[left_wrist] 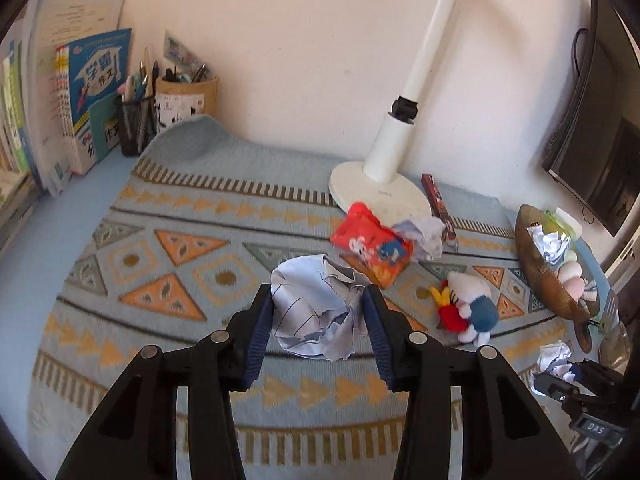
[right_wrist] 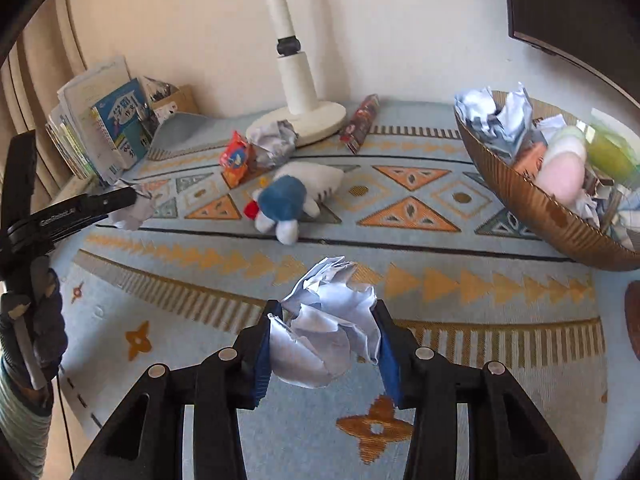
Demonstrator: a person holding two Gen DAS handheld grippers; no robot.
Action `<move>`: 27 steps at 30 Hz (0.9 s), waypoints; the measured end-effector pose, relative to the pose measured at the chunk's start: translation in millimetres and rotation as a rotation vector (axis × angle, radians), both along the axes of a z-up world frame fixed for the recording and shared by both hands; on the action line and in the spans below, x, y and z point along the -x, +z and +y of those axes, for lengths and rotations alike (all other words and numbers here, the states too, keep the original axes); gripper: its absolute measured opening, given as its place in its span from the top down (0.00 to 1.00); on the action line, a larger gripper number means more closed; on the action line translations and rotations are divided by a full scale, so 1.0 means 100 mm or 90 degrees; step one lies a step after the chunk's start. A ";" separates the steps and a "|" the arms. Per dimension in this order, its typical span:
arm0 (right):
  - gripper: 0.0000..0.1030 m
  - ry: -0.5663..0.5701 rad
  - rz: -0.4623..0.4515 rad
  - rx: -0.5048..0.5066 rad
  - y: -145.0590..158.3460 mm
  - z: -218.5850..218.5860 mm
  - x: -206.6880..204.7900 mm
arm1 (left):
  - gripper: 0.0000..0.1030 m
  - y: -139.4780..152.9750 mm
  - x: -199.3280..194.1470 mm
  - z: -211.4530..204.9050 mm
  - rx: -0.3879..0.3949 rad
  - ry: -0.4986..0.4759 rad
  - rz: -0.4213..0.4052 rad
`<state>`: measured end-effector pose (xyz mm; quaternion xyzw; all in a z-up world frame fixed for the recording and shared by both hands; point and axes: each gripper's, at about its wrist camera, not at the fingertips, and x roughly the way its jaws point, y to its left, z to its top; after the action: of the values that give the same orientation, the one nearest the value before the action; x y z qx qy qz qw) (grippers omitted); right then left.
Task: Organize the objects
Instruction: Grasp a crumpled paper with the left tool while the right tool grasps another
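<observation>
My left gripper (left_wrist: pixel 318 304) is shut on a crumpled ball of lined white paper (left_wrist: pixel 316 308), held above the patterned cloth. My right gripper (right_wrist: pixel 326 324) is shut on another crumpled paper ball (right_wrist: pixel 328 328), also held over the cloth. A brown woven bowl (right_wrist: pixel 520 196) at the right holds several paper balls and soft toys; in the left wrist view the bowl (left_wrist: pixel 540 276) sits at the far right. A blue and white plush toy (right_wrist: pixel 292 196) lies mid-table, with a red snack packet (left_wrist: pixel 370 240) and one more paper ball (left_wrist: pixel 424 234) by the lamp base.
A white desk lamp (left_wrist: pixel 380 188) stands at the back, a red-brown stick-shaped pack (left_wrist: pixel 438 204) beside it. Books (left_wrist: pixel 94 92) and pen holders (left_wrist: pixel 186 96) line the back left. A dark monitor (left_wrist: pixel 596 152) hangs at the right. A person's gloved hand (right_wrist: pixel 44 312) holds the left gripper.
</observation>
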<state>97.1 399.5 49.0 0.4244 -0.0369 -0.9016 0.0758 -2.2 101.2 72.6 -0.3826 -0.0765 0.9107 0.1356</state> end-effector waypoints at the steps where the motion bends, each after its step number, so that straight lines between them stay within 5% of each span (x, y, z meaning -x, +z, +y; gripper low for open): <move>1: 0.58 0.000 -0.006 -0.005 -0.07 0.02 0.00 | 0.59 -0.08 -0.08 0.07 0.005 0.005 -0.010; 5: 0.58 0.014 0.000 -0.010 -0.10 0.04 0.01 | 0.59 -0.40 -0.24 0.29 0.046 0.002 -0.017; 15: 0.57 0.001 -0.020 0.009 -0.17 0.08 0.06 | 0.54 -0.37 -0.40 0.47 0.123 -0.011 0.037; 27: 0.50 0.003 -0.024 0.001 -0.17 0.06 0.08 | 0.53 -0.38 -0.39 0.41 0.104 -0.002 0.030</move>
<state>89.6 405.3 31.5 0.4412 -0.0385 -0.8932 0.0774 36.9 142.0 34.9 -0.3713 0.0016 0.9223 0.1070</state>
